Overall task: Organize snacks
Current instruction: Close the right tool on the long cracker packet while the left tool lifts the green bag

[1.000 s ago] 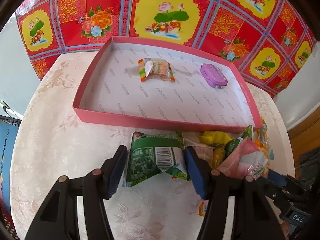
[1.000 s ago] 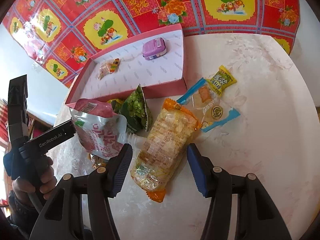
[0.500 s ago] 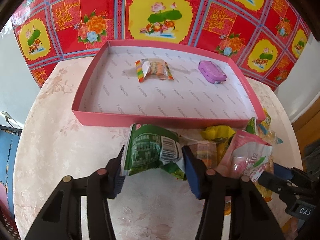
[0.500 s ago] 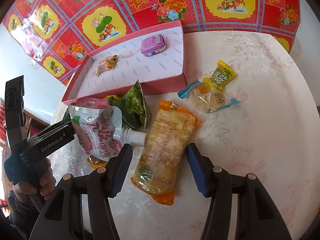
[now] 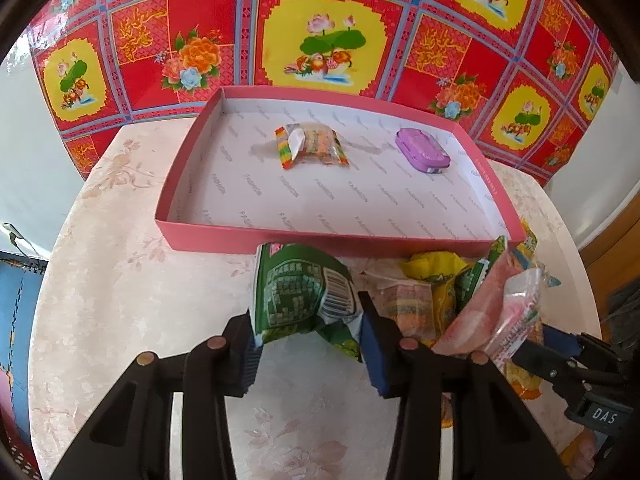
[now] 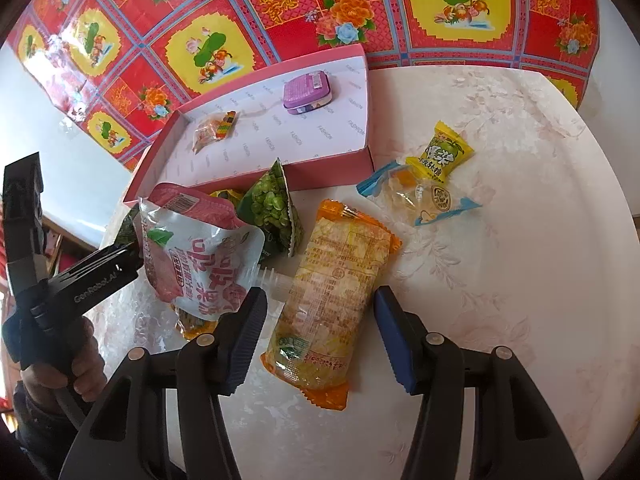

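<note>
Closing left gripper (image 5: 308, 344) fingers are seen narrowed since a second ago, now pinching the green snack packet (image 5: 300, 294) on the surface just before the pink box (image 5: 320, 240). Right gripper (image 6: 316, 330) closing, not yet touching orange cracker pack (image 6: 336, 300).

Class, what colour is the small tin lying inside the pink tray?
The small tin is purple, clearest in the right wrist view.

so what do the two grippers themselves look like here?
Both alike: each hand-held gripper, left and right, has black plastic forked fingers with copper-coloured rivets and ribbed blue pads. White "GenRobot.AI" lettering marks the left handle; "DAS" marks the right one's body. A dark sleeve shows at the left hand.
</note>
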A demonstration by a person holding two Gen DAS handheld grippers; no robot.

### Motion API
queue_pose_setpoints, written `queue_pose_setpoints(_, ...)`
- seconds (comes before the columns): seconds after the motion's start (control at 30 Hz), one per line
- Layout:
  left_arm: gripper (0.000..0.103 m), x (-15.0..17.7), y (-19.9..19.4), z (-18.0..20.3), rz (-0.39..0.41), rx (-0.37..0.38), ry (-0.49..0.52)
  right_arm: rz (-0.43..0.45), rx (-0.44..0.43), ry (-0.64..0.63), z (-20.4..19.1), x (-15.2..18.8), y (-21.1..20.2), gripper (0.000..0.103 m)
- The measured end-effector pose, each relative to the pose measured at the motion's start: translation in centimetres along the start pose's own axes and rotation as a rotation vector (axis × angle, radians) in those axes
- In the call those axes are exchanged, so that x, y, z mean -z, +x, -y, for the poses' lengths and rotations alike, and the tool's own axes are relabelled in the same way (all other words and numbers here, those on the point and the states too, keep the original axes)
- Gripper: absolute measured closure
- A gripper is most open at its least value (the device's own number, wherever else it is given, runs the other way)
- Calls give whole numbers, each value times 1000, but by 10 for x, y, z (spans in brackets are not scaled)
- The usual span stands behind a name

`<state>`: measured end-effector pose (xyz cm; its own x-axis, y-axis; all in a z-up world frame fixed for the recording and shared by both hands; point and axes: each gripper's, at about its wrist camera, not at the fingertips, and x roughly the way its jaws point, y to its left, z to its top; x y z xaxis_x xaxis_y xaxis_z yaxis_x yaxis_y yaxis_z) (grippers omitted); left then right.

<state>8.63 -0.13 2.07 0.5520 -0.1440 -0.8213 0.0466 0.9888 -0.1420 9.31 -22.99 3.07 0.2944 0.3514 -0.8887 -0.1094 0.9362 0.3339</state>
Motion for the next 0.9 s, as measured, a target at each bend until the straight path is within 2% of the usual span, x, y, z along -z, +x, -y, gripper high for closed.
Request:
queue_pose_setpoints(0.1, 59, 1, -4, -2, 10, 1, -2, 6, 25, 0, 1, 1, -1, 57)
queue_pose_setpoints(0.3, 59, 0, -15, -4, 32, 1, 0, 14, 26, 19, 3, 2, -4, 64)
queue_pose_setpoints(0.9, 59, 3, -60, -9, 103, -2, -1, 114, -2, -12, -16, 0, -43, 64)
